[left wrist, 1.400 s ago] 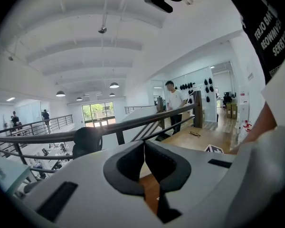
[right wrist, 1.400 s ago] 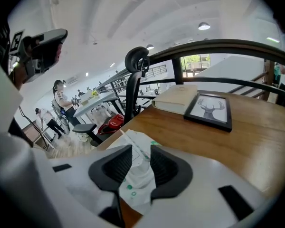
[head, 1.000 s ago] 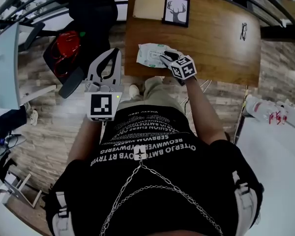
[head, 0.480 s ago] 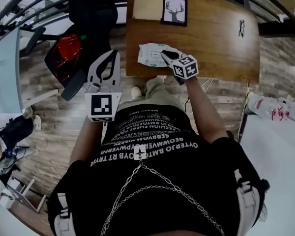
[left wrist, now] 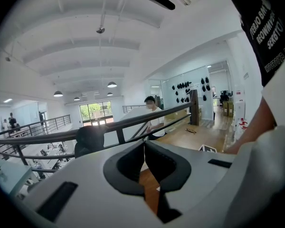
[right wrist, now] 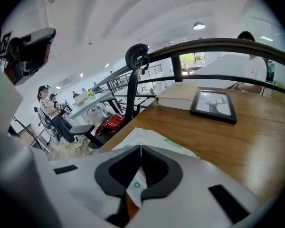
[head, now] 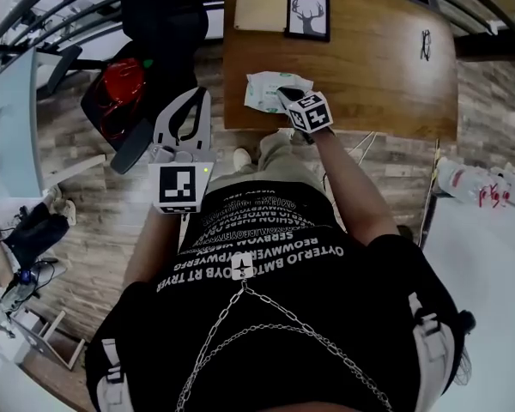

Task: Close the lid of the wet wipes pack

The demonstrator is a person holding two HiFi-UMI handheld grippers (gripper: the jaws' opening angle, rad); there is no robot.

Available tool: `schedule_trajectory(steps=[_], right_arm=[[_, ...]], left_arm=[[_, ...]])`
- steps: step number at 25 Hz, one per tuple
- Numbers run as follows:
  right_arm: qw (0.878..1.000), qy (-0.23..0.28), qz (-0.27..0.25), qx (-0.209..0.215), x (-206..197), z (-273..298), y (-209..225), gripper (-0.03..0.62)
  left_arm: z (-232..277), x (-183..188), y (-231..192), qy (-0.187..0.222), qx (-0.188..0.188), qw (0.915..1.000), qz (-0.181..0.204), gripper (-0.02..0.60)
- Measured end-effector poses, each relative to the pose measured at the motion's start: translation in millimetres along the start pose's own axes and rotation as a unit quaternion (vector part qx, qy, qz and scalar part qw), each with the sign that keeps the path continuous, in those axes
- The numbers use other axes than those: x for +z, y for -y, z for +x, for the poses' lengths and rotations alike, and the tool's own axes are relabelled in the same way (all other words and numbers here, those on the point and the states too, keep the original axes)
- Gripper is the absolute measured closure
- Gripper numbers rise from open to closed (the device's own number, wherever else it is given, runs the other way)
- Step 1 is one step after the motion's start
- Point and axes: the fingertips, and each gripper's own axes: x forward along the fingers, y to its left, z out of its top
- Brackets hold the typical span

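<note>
Wooden desk (head: 386, 75), front left corner, by the railing: that is where the work sits. The right gripper (head: 285, 95) has just been closing its jaws, and in the right gripper view (right wrist: 140, 148) the tips now meet with nothing pinched between them. They point steeply down onto the wet wipes pack (head: 266, 88), which shows white and green directly beneath and beyond the tips (right wrist: 148, 137). The pack lies flat with its long axis running along the desk's front edge, and the jaws come at it from its right end. Whether its lid is already pressed flat I cannot quite tell; it looks to be under the tips. The left gripper (head: 199, 94) hangs well apart over the floor, off the desk, its jaws together on nothing (left wrist: 144, 144) — so the right hand is plainly the nearer one for any pressing down.
</note>
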Motion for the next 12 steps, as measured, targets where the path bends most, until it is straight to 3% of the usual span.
schedule_trajectory(steps=[7, 12], right_arm=[[0.999, -0.030, -0.009, -0.020, -20.0, 13.8, 1.9, 0.579], [0.996, -0.047, -0.055, -0.044, -24.5, 19.5, 1.3, 0.579]], left_arm=[[-8.0, -8.4, -7.6, -0.008, 0.007, 0.9999, -0.001, 0.554], [-12.8, -7.4, -13.3, -0.004, 0.012, 0.9999, 0.000, 0.554]])
